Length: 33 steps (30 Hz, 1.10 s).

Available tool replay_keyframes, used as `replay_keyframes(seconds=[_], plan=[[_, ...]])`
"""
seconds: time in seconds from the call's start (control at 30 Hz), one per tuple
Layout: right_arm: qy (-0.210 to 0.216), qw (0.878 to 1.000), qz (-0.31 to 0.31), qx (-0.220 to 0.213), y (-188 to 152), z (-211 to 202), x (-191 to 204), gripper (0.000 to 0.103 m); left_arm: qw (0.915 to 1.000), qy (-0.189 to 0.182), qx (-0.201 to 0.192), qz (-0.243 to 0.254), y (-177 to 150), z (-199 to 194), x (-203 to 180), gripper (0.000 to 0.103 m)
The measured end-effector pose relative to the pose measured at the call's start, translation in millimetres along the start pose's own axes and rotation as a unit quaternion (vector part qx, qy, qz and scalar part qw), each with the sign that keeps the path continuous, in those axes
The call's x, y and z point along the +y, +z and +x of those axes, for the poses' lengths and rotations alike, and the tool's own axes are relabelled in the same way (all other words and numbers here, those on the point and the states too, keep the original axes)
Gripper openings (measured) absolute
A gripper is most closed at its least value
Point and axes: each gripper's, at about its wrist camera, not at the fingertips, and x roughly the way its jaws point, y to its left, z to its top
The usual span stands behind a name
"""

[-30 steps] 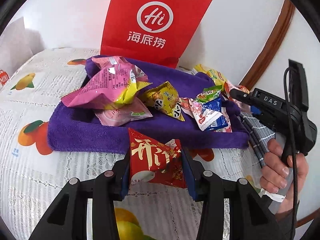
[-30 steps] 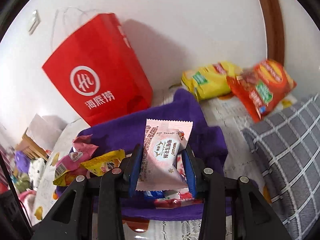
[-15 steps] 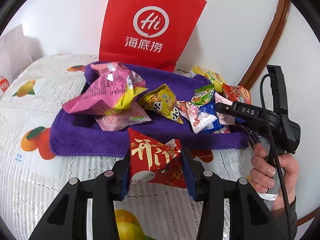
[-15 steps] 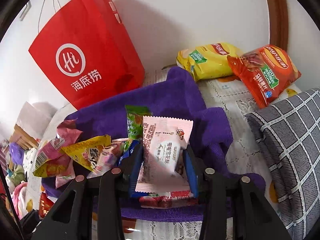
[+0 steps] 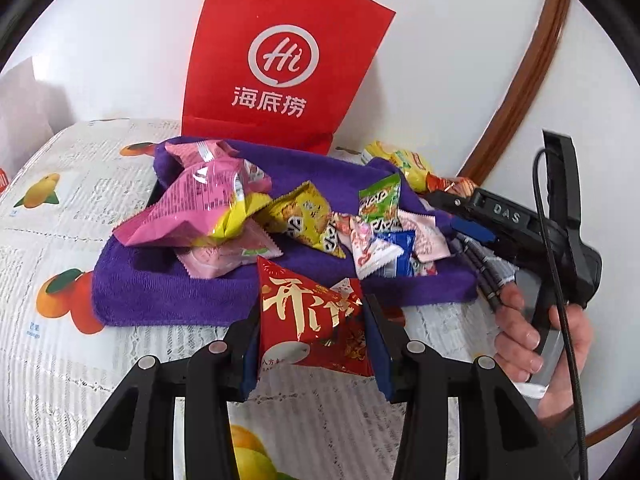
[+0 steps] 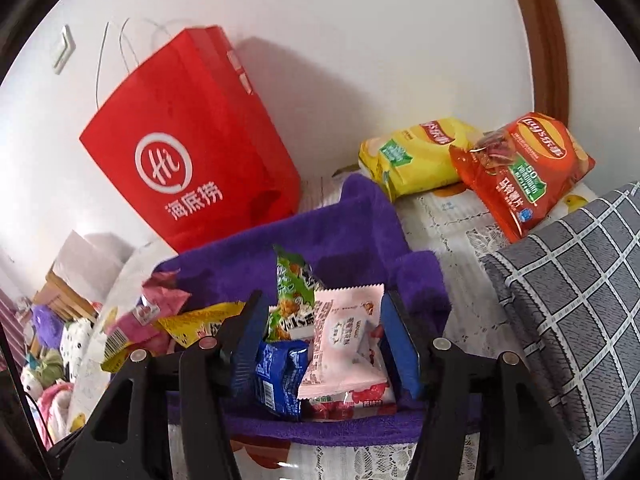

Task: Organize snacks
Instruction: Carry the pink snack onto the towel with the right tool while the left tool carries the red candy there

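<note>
The left tongs (image 5: 310, 334) are squeezing a red snack packet (image 5: 310, 320) with gold writing, holding it up just in front of the purple towel (image 5: 168, 292). The right tongs (image 6: 322, 344) are opening. A pale pink packet (image 6: 344, 340) is sitting between their blue pads (image 6: 396, 344), lying on the pile with a gap on the left side, so it is no longer pinched. A person's hand (image 5: 536, 340) is holding the right tongs' handle at the right end of the towel.

Beside the pink packet, a blue packet (image 6: 278, 376) and a green packet (image 6: 292, 296) are resting on the towel. Farther left, a yellow packet (image 5: 308, 220) and a big pink bag (image 5: 200, 204) are lying there too.

The towel is lying on a counter covered with a white lace cloth (image 5: 52, 360) printed with fruit. Behind the towel, a red paper bag (image 5: 276, 60) is standing against the wall. A yellow chip bag (image 6: 416, 156) and an orange chip bag (image 6: 520, 168) are lying near a grey checked cushion (image 6: 572, 300).
</note>
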Motion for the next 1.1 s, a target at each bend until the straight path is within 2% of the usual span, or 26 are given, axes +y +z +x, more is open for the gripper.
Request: replay_keyframes(seconds=[0.13, 0.3, 0.57, 0.73, 1.0, 1.1], plan=[[0.003, 1.000, 0.020, -0.006, 4, -5, -10, 0.058, 0.9999, -0.006, -0.010, 0.000, 15, -4, -7, 0.042], [-0.002, 0.999, 0.035, -0.015, 8, -12, -19, 0.058, 0.9997, 0.005, -0.020, 0.010, 40, 2, -21, 0.042], [-0.012, 0.998, 0.051, -0.040, 12, -27, -31, 0.058, 0.9998, 0.017, -0.012, 0.008, 68, 39, -38, 0.043], [-0.003, 0.997, 0.072, -0.036, 13, -26, -40, 0.058, 0.9996, 0.025, -0.008, 0.011, 78, 63, -49, 0.043], [-0.014, 0.998, 0.051, -0.022, 9, -16, -30, 0.058, 0.9997, 0.018, 0.015, 0.000, 76, 90, -54, 0.043], [-0.015, 0.999, 0.044, -0.015, 7, -11, -27, 0.058, 0.9988, 0.039, 0.019, 0.022, 74, 96, -57, 0.043]])
